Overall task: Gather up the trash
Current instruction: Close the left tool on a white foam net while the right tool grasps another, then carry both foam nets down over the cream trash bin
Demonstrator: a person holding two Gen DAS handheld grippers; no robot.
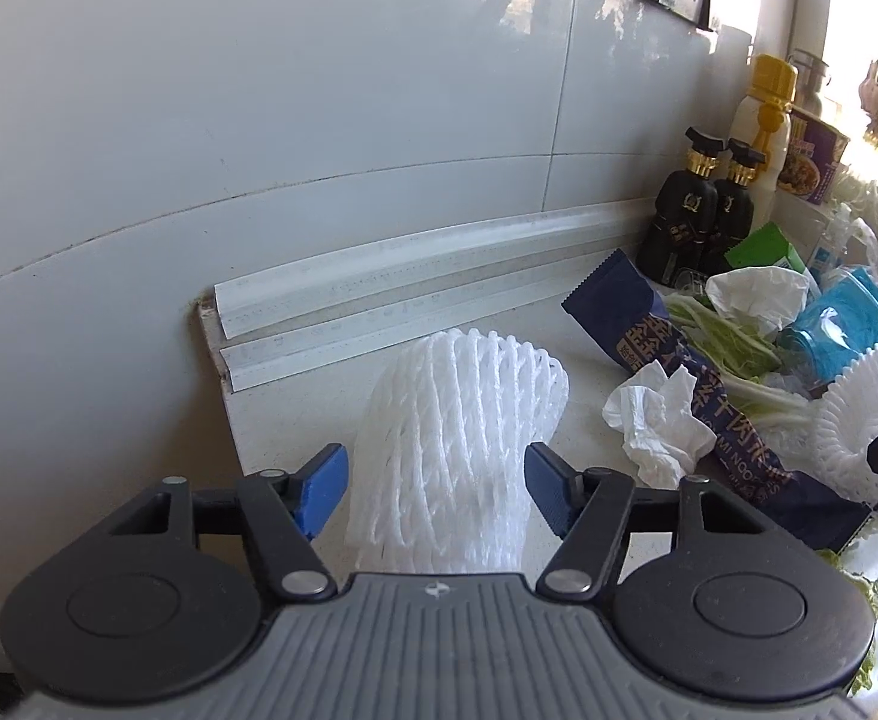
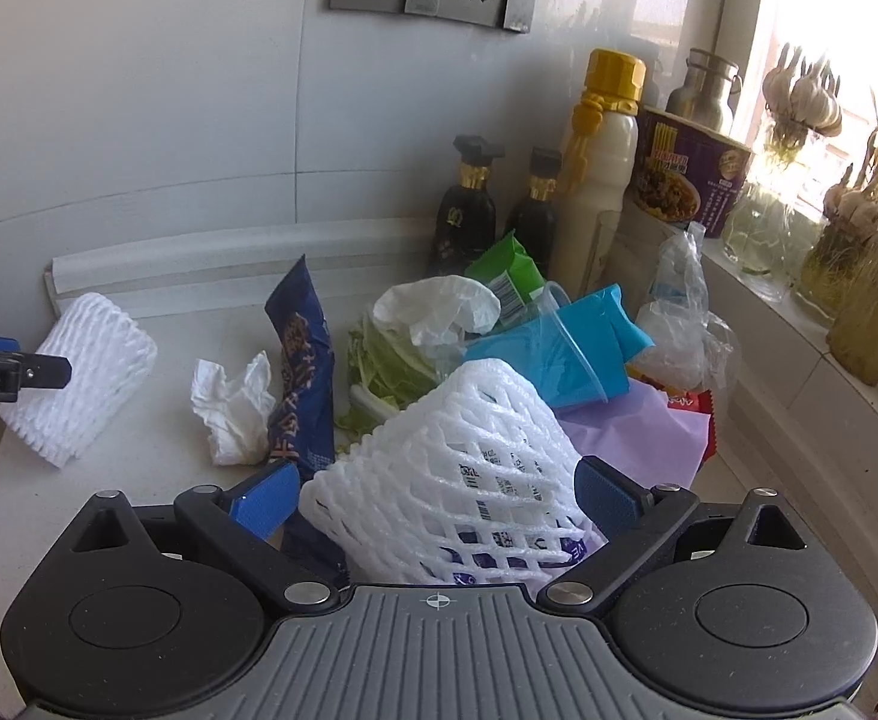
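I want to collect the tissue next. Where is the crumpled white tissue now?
In the right wrist view the crumpled white tissue lies on the counter, left of centre, between the foam net and the dark blue wrapper.

Lower centre of the left wrist view: foam net sleeve (image 1: 457,450) lying on the tabletop (image 1: 295,420), between the fingers of the left gripper (image 1: 436,489). Right of it, crumpled tissue (image 1: 655,426) against a noodle packet (image 1: 631,312). Upper right, two bottles (image 1: 703,216) against the wall. Lower centre of the right wrist view: second foam net (image 2: 457,468) atop the trash heap, between the fingers of the right gripper (image 2: 436,501).
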